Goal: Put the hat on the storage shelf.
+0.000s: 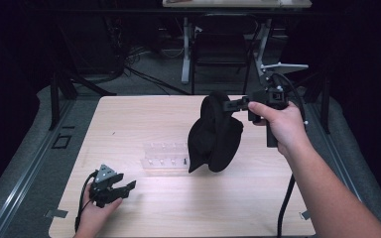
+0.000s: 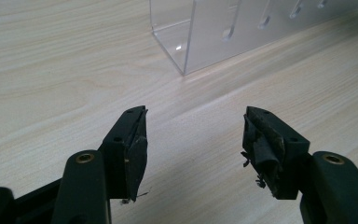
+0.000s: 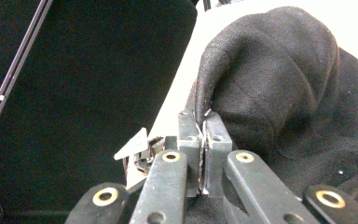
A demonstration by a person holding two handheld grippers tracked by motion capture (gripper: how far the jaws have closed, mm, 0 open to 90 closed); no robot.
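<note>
Here: one black cap (image 1: 215,134) pinched in right gripper (image 1: 238,104) jaws; left gripper (image 1: 124,188) jaws spread.

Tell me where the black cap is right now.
In the high view, the black cap hangs right of centre above the table, pinched by the right tongs, beside the clear rack.

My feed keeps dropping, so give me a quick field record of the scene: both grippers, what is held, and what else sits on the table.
right gripper: shut on the black cap, raised above the table
black cap: pinched at its upper edge, hanging down over the middle of the table
left gripper: open, nothing between its jaws, low at the near left of the table
clear plastic rack: on the table, left of the hanging cap, ahead of the left gripper
table: light wood top
</note>
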